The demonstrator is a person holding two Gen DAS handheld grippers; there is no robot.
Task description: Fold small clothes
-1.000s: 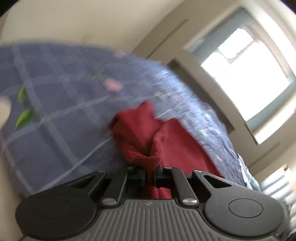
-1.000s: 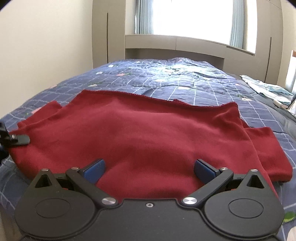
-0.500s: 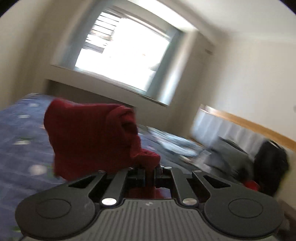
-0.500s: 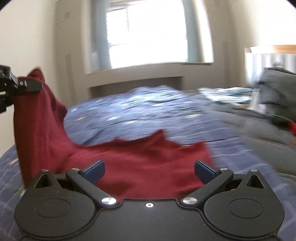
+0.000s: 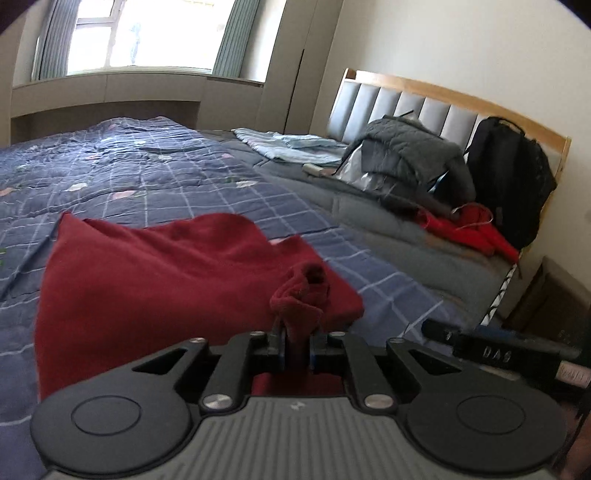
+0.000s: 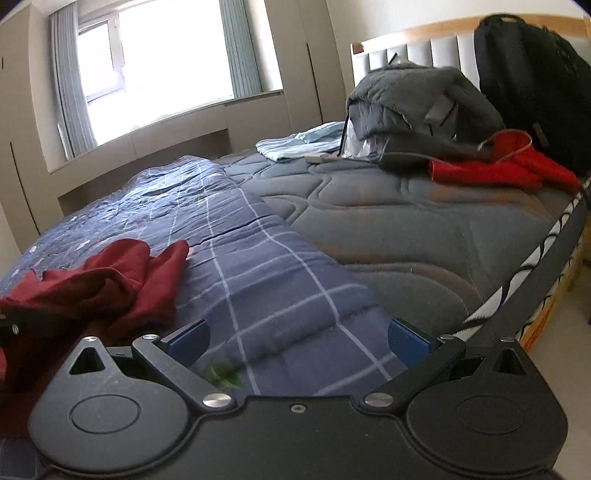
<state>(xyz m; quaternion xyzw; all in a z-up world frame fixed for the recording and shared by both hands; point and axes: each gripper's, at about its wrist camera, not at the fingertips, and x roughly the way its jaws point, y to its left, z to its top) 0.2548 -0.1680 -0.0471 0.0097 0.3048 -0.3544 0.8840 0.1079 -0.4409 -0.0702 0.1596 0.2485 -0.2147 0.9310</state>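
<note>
A dark red garment (image 5: 155, 273) lies on the blue checked bedspread (image 5: 147, 177). My left gripper (image 5: 296, 350) is shut on a bunched edge of the garment, which pokes up between its fingers. In the right wrist view the garment (image 6: 110, 284) lies folded over itself at the left. My right gripper (image 6: 295, 341) is open and empty, low over the bedspread (image 6: 258, 280) to the right of the garment. The right gripper's body (image 5: 498, 350) shows at the right of the left wrist view.
A grey quilted jacket (image 6: 417, 107), a black backpack (image 6: 535, 81) and a bright red garment (image 6: 498, 166) lie by the padded headboard (image 5: 406, 107). Pale blue cloth (image 5: 291, 147) lies further back. The bed's edge (image 6: 535, 266) runs along the right. A window (image 5: 155, 33) is behind.
My left gripper lifted the garment's edge, swung it across to the right and brought it down onto the rest. My right gripper turned right, off the garment.
</note>
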